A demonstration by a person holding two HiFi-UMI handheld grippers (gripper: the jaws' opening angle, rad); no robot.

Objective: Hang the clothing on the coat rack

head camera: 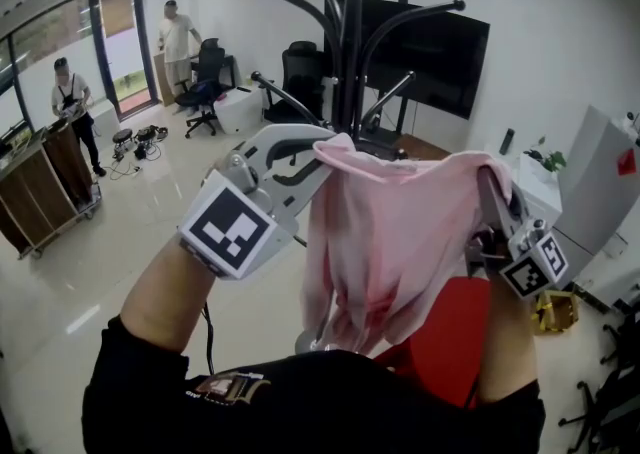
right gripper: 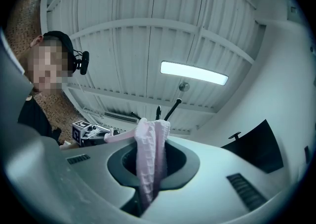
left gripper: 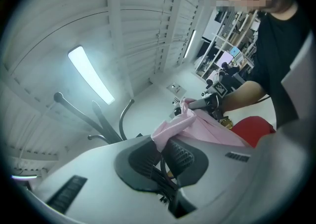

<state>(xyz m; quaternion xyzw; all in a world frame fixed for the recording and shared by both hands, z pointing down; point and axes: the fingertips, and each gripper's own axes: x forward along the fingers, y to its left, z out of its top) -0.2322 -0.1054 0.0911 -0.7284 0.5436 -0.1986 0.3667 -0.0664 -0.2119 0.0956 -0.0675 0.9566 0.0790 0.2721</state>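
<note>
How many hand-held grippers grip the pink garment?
2: left hand-held gripper pinches the pink garment at its top left, right hand-held gripper at its top right.

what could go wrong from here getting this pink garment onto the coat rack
1. The left gripper and right gripper each pinch only a bunched edge of the pink garment. Pulled taut, it could slip out and drop.
2. In the head view the spread cloth hides the lower part of the coat rack, so a rack arm might snag the hanging fabric or be missed altogether.
</note>
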